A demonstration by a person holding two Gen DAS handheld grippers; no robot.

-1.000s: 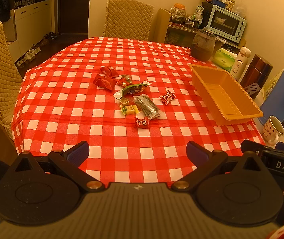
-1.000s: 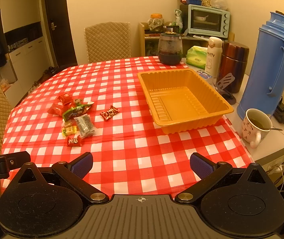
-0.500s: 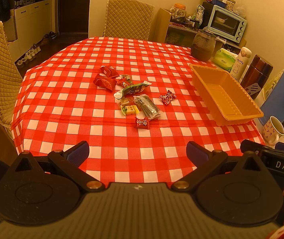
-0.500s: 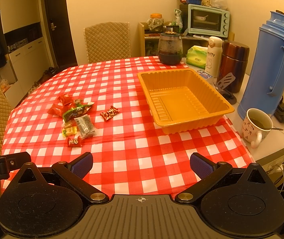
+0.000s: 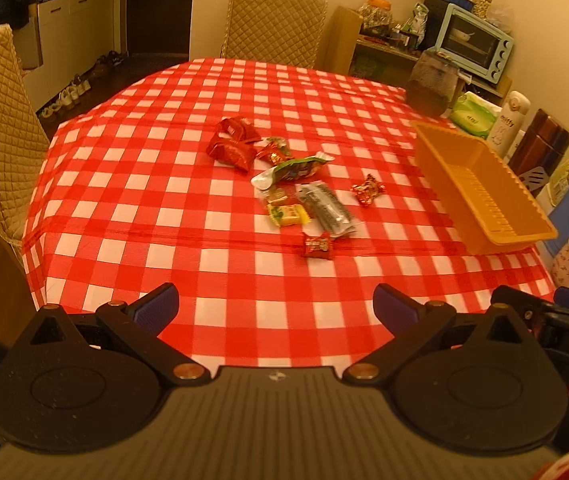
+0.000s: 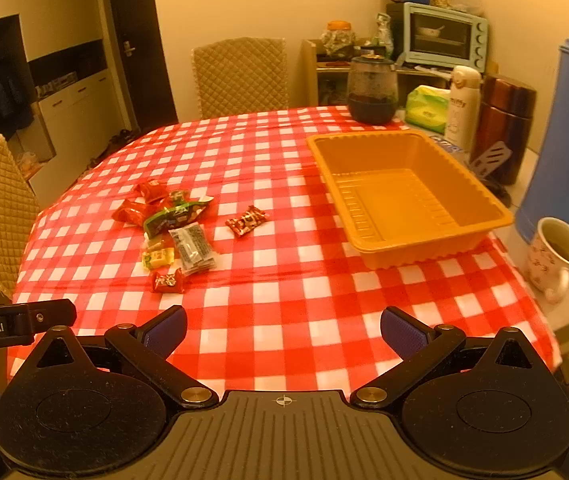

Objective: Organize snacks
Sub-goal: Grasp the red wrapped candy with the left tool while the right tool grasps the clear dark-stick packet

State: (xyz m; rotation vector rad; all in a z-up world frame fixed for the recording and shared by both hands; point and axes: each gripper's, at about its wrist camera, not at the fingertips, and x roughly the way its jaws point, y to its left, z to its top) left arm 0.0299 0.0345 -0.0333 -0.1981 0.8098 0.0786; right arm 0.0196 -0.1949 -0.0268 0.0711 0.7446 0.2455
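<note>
Several wrapped snacks (image 5: 292,188) lie loose near the middle of the checked tablecloth (image 5: 164,208), none yet in the orange tray (image 6: 404,196), which sits empty at about two o'clock from them. I judge the first pick comes next: I would take the small red candy (image 6: 168,281) nearest me, coming down from above and pinching its crinkly wrapper across the middle so it does not slide. Foil packets look light and slippery. My left gripper (image 5: 276,306) and right gripper (image 6: 283,330) hang over the near edge, jaws wide apart, holding nothing.
</note>
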